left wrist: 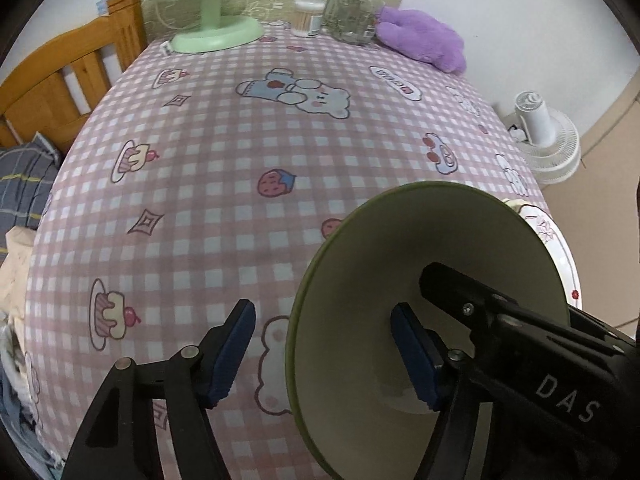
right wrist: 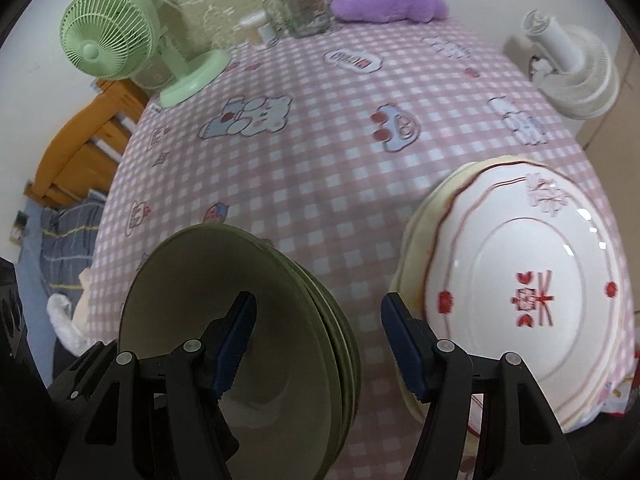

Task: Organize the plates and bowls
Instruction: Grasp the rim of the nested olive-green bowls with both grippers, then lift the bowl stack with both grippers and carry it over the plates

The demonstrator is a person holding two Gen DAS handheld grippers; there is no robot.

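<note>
A stack of nested green bowls (right wrist: 192,272) stands on the pink checked tablecloth (right wrist: 320,152) near the front edge. My right gripper (right wrist: 320,344) is open astride the stack's right rim, left pad inside the top bowl, right pad outside. My left gripper (left wrist: 326,356) is open astride the left rim of the top green bowl (left wrist: 360,260), with its right pad inside. One finger of the right gripper (left wrist: 448,288) also reaches into this bowl. To the right lies a white plate with red marks (right wrist: 520,260) on a cream plate (right wrist: 416,240).
At the back of the table stand a green desk fan (left wrist: 208,20), a glass jar (left wrist: 356,12), a small tub of cotton swabs (left wrist: 306,16) and a purple plush (left wrist: 424,40). A white fan (left wrist: 548,140) sits beyond the right edge, a wooden bed frame (left wrist: 60,80) on the left.
</note>
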